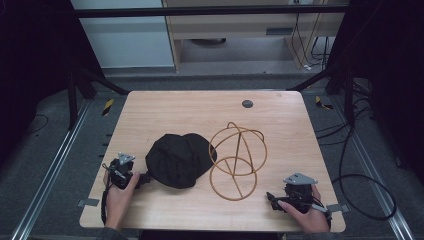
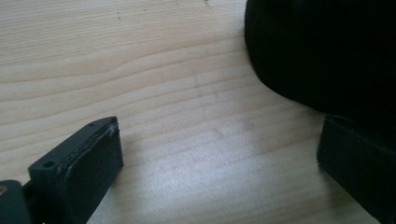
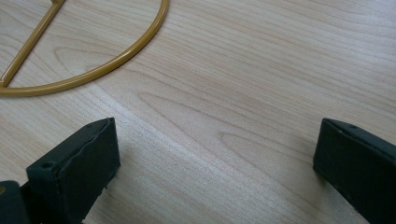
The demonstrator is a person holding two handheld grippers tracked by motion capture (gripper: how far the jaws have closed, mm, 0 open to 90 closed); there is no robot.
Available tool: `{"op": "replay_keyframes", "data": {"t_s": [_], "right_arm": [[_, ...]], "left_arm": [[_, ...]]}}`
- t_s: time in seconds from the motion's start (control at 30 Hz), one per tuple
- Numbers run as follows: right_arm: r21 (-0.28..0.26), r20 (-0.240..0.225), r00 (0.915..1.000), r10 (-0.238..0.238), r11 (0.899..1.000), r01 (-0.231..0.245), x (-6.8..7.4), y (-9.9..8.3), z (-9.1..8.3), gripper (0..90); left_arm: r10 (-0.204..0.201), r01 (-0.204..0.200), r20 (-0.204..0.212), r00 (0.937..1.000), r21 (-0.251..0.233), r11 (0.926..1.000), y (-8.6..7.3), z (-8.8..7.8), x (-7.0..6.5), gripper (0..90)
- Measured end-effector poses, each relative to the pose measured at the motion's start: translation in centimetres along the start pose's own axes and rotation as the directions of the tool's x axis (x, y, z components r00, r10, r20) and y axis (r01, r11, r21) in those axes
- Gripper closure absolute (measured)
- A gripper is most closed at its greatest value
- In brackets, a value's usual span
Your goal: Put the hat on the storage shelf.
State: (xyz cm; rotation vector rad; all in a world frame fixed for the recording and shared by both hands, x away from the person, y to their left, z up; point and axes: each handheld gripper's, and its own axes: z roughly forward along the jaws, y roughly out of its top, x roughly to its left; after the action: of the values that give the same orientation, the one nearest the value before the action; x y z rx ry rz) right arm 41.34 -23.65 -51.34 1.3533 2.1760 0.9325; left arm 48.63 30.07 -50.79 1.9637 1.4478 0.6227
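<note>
A black cap [image 1: 179,160] lies crumpled on the wooden table [image 1: 210,107], left of centre. Beside it on the right stands a gold wire hat stand [image 1: 237,157] made of hoops, its round base ring flat on the wood. My left gripper [image 1: 145,178] rests on the table at the cap's left edge, jaws open; in the left gripper view [image 2: 219,158] the cap [image 2: 322,51] lies just ahead on the right, with bare wood between the jaws. My right gripper [image 1: 270,198] sits near the front right, open [image 3: 217,158], with the stand's base ring [image 3: 107,63] ahead on the left.
A small dark round disc [image 1: 247,103] sits near the table's far edge. Black frame struts and cables [image 1: 350,165] run along the floor on both sides. Yellow-black tape marks [image 1: 108,106] lie by the back corners.
</note>
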Motion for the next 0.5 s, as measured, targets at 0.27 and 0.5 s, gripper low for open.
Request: {"op": "replay_keyframes", "data": {"t_s": [0.27,0.5], "right_arm": [[-0.001,0.001,1.0000,-0.006,1.000,0.006,0.0,0.0,0.0,0.7],[-0.001,0.001,1.0000,-0.007,1.000,0.007,-0.1,0.0,0.0,0.7]], "left_arm": [[0.088,-0.083,0.076,0.9933,-0.065,0.9945,-0.4,-3.2,-1.1,8.0],[0.184,-0.174,0.127,0.9747,-0.084,0.9812,-1.4,-4.9,-2.6,7.6]]}}
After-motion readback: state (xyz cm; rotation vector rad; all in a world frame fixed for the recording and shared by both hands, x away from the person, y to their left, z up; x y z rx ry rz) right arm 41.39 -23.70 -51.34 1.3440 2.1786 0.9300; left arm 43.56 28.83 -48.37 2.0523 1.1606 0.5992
